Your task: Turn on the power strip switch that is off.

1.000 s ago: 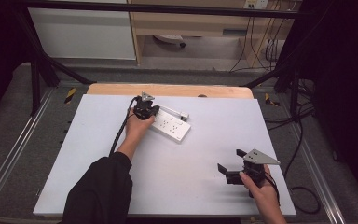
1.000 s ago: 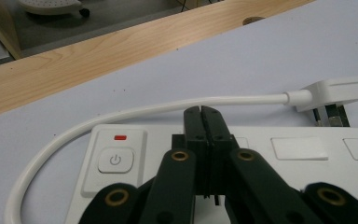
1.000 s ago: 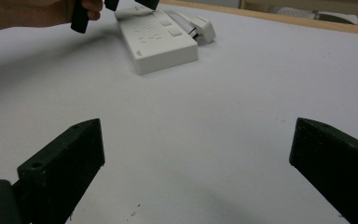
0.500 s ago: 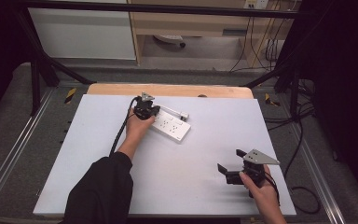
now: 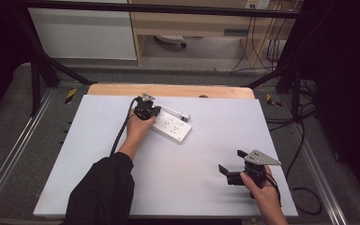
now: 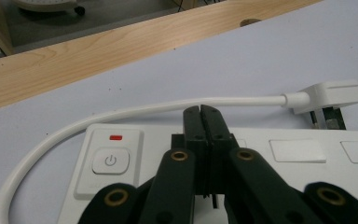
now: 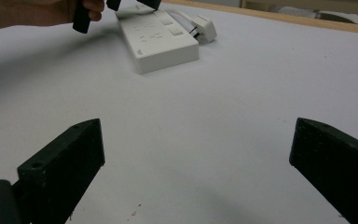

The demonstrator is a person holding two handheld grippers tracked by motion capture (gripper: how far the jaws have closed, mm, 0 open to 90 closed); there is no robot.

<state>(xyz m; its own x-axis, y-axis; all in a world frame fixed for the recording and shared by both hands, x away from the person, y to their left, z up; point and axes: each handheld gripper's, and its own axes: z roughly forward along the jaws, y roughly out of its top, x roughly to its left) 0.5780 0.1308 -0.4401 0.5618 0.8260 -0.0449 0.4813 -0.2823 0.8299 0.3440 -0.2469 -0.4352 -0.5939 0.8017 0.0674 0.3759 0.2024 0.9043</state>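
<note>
Now we hover our left gripper [image 6: 200,112] over the power strip [image 5: 171,126], which lies at the table's [image 5: 206,140] twelve o'clock, just inside the far edge. Its jaws are pressed together, gripping nothing, tips just above the strip's top beside the switch [image 6: 110,160]. To press that switch cleanly, we'd shift toward nine o'clock and come straight down, lightly. Our right gripper [image 5: 236,165] waits at five o'clock, jaws spread wide, well apart from the strip.
</note>
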